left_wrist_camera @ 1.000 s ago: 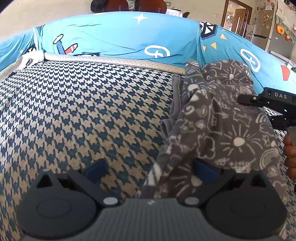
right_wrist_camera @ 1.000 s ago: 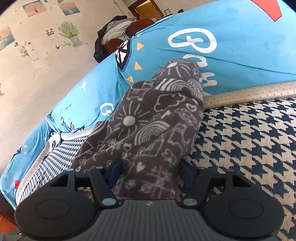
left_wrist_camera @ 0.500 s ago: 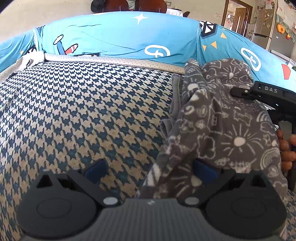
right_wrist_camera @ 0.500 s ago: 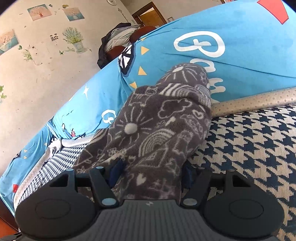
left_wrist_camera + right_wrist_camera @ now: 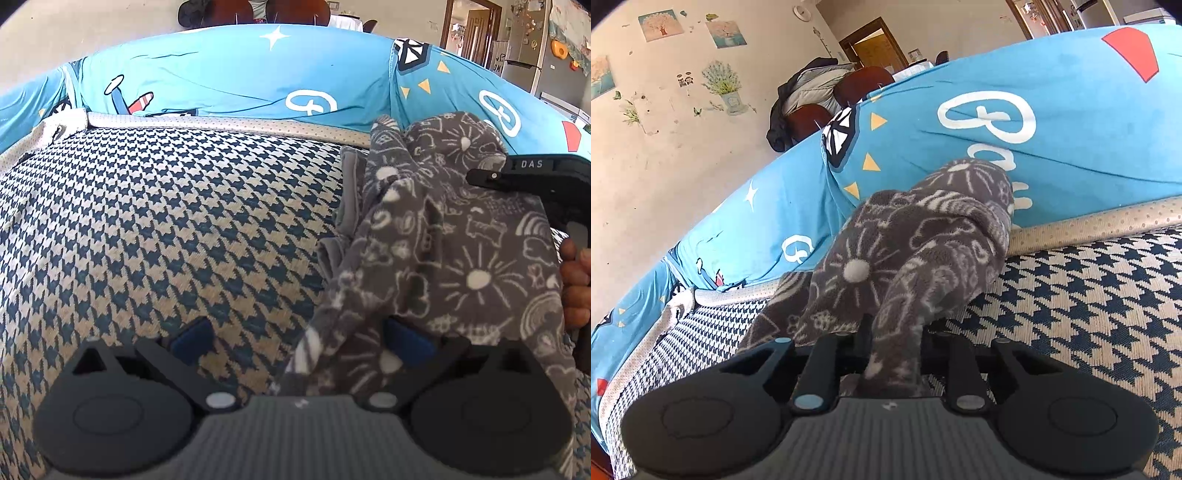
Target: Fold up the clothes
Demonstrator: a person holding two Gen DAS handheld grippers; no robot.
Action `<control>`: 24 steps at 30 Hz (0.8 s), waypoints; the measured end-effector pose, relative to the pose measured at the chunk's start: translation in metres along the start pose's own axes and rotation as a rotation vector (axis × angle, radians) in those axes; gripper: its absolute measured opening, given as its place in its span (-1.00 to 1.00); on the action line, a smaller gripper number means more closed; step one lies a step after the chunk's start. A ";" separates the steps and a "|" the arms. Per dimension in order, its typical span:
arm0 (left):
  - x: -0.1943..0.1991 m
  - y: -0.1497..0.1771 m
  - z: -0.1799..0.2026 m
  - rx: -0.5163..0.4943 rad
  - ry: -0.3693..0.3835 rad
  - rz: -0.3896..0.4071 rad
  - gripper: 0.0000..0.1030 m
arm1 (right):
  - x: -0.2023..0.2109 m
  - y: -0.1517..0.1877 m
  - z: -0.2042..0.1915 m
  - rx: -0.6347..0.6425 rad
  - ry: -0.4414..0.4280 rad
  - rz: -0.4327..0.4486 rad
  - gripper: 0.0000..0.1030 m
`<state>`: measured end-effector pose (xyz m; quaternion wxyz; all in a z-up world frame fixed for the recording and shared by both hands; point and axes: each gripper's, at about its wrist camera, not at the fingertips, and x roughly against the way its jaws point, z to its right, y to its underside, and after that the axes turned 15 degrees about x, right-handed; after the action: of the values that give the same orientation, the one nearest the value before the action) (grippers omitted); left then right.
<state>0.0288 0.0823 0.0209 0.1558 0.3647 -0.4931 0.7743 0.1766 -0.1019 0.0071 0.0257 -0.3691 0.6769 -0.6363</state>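
lying on a houndstooth cushion point(image 5: 155, 229) against blue printed covers point(image 5: 229, 81): grey patterned fleece garment point(image 5: 443, 236). right hand-held gripper point(image 5: 892, 343): jaws closing, a fleece fold pinched between them. left hand-held gripper point(image 5: 299, 336): jaws wide, fleece edge draped over its right finger.

The fleece garment point(image 5: 436, 236) lies on the sofa seat point(image 5: 166, 229), its far end against the sofa back point(image 5: 229, 77). Left of the garment the seat stretches away. Behind the sofa back stand chairs point(image 5: 849, 88), one with a jacket point(image 5: 798, 96) on it.
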 end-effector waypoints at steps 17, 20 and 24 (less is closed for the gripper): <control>0.021 0.010 0.028 -0.099 0.192 -0.031 1.00 | 0.092 -0.018 0.034 -0.031 0.319 0.066 -0.64; 0.023 0.014 0.033 -0.123 0.214 -0.027 1.00 | 0.118 -0.016 0.042 -0.022 0.428 0.064 -0.64; 0.026 0.018 0.038 -0.141 0.239 -0.028 1.00 | 0.157 -0.008 0.052 -0.019 0.551 0.066 -0.64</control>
<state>0.0158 0.0376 0.0370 0.2493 0.2646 -0.5192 0.7735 0.0921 -0.2286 0.0730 -0.1423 -0.1601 0.6761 -0.7050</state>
